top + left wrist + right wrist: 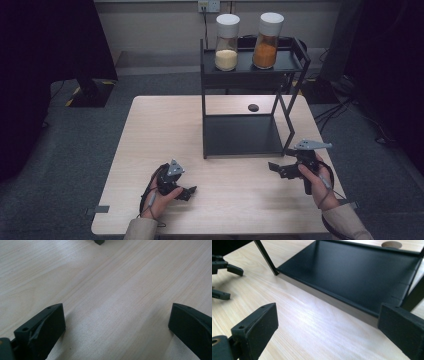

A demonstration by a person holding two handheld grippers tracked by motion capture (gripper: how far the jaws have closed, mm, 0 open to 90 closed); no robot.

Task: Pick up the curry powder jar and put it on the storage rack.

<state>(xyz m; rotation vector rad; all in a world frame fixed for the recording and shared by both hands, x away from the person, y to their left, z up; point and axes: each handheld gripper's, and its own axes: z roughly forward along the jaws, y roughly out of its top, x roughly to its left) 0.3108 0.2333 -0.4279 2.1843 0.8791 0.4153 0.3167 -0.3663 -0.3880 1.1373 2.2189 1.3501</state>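
High view: left gripper (186, 192) and right gripper (276, 167) low on the table (150, 150) in front of the rack (245, 135), jaws apart, empty. Two jars (226, 42) on the rack's top shelf; likely glass, heavy, slippery, grab mid-body. Left gripper view: jaws wide over bare wood. Right gripper view: jaws wide, facing the rack's bottom shelf (362, 272).

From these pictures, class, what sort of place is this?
Probably a lab or test room, not a kitchen: a bare table on grey carpet, a black rack with two jars, and two hand-held grippers.

Two jars (226, 42) (266, 41), one black rack (242, 135), one dark disc (253, 107), two tools (190, 192) (273, 167).
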